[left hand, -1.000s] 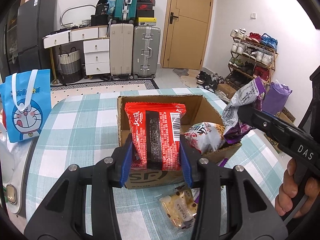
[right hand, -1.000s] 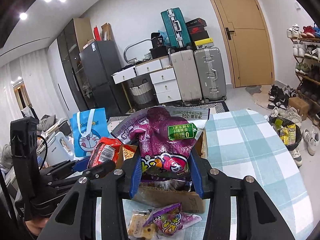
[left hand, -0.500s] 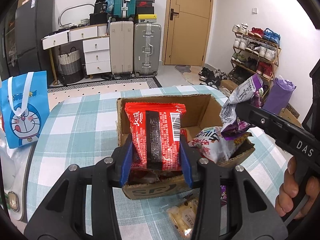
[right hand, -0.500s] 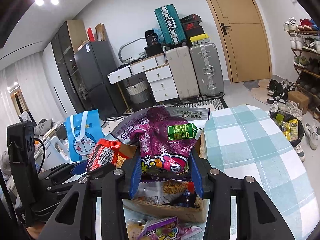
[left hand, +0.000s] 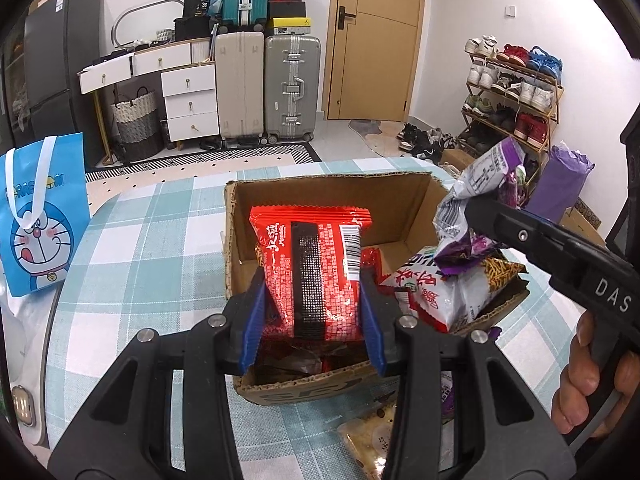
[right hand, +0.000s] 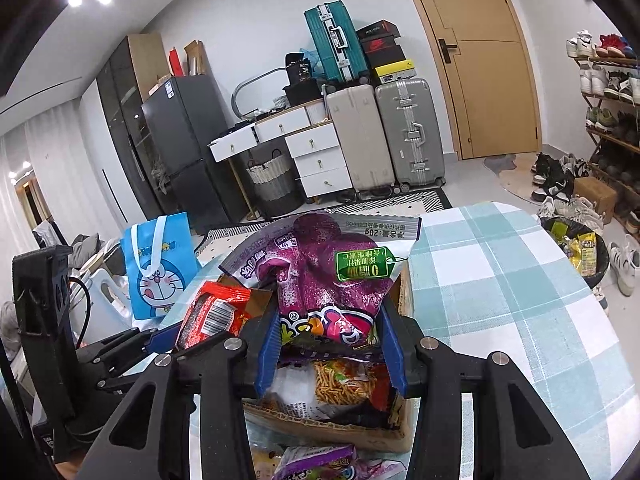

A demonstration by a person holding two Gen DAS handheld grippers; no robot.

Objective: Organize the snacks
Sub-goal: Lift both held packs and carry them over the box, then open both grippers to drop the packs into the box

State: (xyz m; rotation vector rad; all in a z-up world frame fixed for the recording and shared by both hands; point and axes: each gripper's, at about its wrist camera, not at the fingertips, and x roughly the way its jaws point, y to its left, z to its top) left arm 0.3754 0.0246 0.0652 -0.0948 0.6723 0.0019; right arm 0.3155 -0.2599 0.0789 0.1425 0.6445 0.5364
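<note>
My left gripper (left hand: 312, 320) is shut on a red noodle packet (left hand: 312, 264) and holds it upright over the near left part of an open cardboard box (left hand: 328, 188). My right gripper (right hand: 332, 344) is shut on a purple snack bag (right hand: 324, 280) above the box's right side (right hand: 332, 428). The purple bag (left hand: 476, 200) and the right gripper's arm also show in the left wrist view. A white and red snack bag (left hand: 436, 292) and dark packets lie inside the box. The red packet also shows in the right wrist view (right hand: 212, 312).
The box stands on a table with a teal checked cloth (left hand: 160, 240). A blue Doraemon bag (left hand: 40, 216) stands at the left. A clear biscuit pack (left hand: 368, 440) and a purple packet (right hand: 316, 460) lie on the table in front of the box.
Both grippers have moved forward over the box with their packets. The red packet and the purple bag now sit lower, over the box's inside.
</note>
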